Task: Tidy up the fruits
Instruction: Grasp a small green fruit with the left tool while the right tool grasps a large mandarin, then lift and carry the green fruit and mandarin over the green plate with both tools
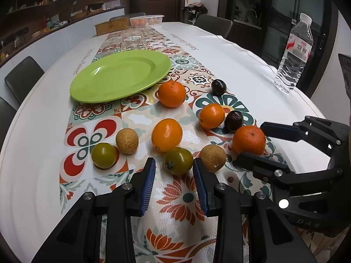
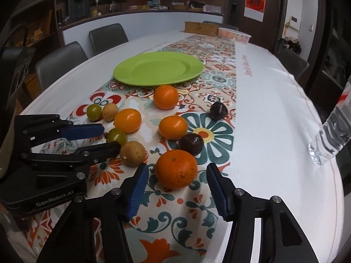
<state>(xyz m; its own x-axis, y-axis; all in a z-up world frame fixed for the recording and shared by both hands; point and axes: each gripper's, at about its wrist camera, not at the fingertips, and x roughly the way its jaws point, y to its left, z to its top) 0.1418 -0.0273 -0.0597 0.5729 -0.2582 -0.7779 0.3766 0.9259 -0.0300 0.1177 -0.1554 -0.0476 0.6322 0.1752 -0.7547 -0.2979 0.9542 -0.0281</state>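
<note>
Several fruits lie loose on the patterned runner in front of an empty green plate (image 1: 120,76) (image 2: 158,68). My left gripper (image 1: 174,166) is open, its jaws on either side of a green tomato (image 1: 178,161) (image 2: 117,136), with a tan fruit (image 1: 212,157) (image 2: 132,153) just right of it. My right gripper (image 2: 176,173) (image 1: 252,141) is open around the nearest orange (image 2: 176,168) (image 1: 249,139). Other oranges (image 1: 167,134), a second green tomato (image 1: 103,155), a second tan fruit (image 1: 127,141) and two dark plums (image 1: 234,121) (image 1: 218,87) lie between grippers and plate.
A water bottle (image 1: 294,54) stands at the right edge of the white table (image 1: 241,50). A pink basket (image 1: 146,20) and a brown box (image 1: 111,26) sit at the far end. Dark chairs (image 2: 61,63) line the left side.
</note>
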